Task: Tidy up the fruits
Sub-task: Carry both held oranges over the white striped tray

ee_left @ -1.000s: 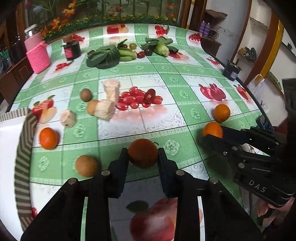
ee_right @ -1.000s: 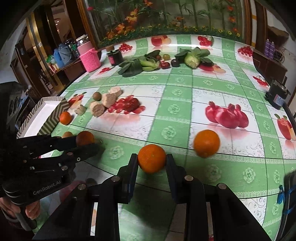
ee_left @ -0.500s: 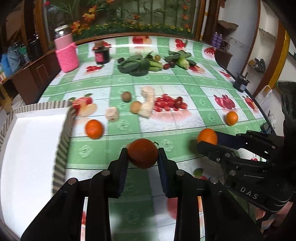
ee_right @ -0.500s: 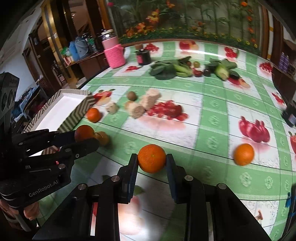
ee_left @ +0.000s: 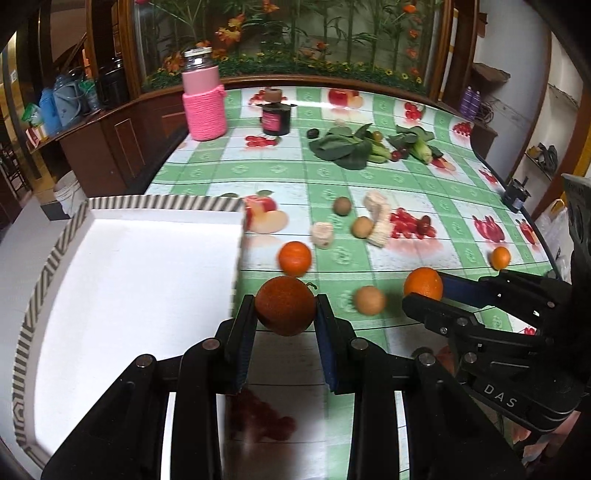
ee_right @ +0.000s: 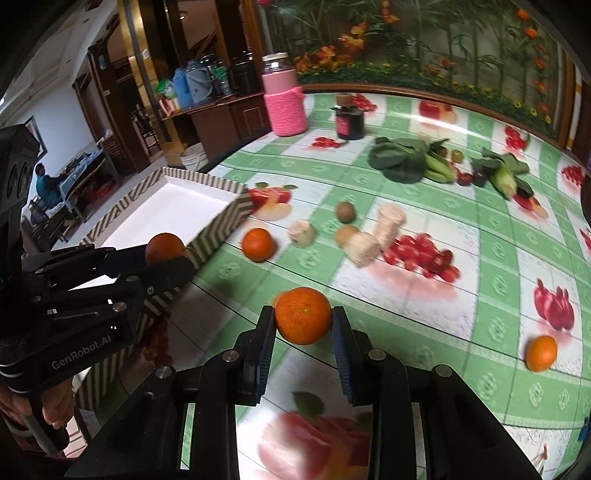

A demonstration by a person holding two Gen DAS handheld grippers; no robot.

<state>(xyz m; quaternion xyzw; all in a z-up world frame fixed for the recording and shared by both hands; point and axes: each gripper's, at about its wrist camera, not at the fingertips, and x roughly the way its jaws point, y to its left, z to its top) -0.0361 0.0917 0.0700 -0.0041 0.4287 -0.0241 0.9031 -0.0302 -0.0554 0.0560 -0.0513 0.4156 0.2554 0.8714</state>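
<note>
Left wrist view: our left gripper (ee_left: 285, 312) clamps a dark orange (ee_left: 285, 305) just beside the tray (ee_left: 236, 258); next we release it inside.

Right wrist view: our right gripper (ee_right: 303, 325) grips a bright orange (ee_right: 303, 315) above the table (ee_right: 424, 314), near the tray, which comes next.

Dark wooden sideboard (ee_left: 110, 140) stands left; a flower mural (ee_left: 295, 33) spans the back wall.

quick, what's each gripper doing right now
left gripper: closed on a dark orange
right gripper: closed on a bright orange
</note>
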